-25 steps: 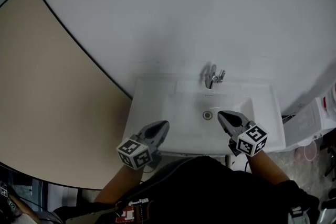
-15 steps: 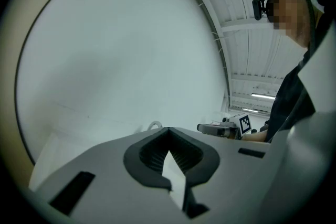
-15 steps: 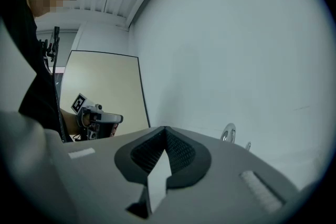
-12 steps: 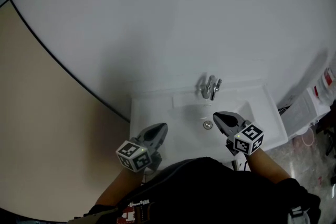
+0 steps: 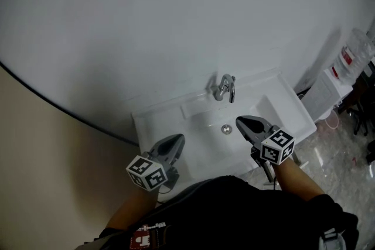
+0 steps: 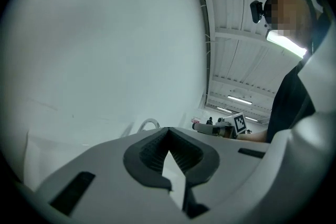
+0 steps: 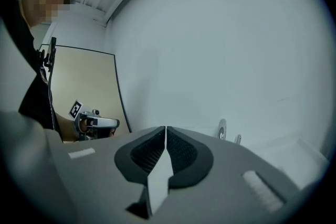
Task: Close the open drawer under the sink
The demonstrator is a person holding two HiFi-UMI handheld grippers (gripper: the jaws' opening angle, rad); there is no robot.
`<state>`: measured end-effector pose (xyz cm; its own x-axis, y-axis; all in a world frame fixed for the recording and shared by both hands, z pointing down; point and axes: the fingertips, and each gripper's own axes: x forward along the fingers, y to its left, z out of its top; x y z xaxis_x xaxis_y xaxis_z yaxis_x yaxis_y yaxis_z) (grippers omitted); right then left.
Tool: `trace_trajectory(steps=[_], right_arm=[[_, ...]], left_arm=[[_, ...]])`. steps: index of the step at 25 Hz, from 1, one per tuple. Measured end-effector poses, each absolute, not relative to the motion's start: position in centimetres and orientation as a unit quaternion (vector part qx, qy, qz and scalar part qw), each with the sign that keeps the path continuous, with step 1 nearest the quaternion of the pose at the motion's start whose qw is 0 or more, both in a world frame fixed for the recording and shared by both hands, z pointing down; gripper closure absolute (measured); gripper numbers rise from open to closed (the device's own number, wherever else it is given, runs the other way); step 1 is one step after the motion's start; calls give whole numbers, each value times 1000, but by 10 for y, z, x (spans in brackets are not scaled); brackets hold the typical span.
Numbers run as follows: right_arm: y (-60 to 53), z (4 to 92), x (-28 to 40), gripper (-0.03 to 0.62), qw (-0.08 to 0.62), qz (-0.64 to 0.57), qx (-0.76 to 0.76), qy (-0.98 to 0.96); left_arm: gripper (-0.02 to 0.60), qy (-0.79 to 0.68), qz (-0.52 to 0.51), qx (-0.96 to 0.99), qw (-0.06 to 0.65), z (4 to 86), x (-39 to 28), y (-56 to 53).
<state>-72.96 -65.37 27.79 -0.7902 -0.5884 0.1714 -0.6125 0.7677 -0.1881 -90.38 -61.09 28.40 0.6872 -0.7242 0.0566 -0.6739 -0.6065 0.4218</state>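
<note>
Since drawer unseen | left gripper (image 5: 177, 140), right gripper (image 5: 241, 122) closed, empty (over sink (image 5: 157, 112)) | risk: blind reach bumps rim.

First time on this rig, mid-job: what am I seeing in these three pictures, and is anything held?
No robot arm: a person holds tongs in each hand. The head view looks down from the person's head onto a sink with a faucet; nothing loose lies on it. The left tongs and right tongs hover over it, both shut and empty. The other two views ride on the tongs, looking along their jaws at the wall. The drawer is not in view.
</note>
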Motion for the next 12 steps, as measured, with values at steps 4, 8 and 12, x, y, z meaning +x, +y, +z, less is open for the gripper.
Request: trace_trajectory(steps=[4, 8, 12], right_arm=[[-648, 288, -713, 603, 48, 125, 336, -932], [-643, 299, -668, 603, 43, 127, 353, -926], [-634, 313, -610, 603, 43, 131, 371, -919]], left_arm=[[589, -366, -33, 904, 219, 298, -879, -617], [589, -342, -7, 915, 216, 306, -828, -622], [589, -316, 18, 924, 213, 309, -761, -625]])
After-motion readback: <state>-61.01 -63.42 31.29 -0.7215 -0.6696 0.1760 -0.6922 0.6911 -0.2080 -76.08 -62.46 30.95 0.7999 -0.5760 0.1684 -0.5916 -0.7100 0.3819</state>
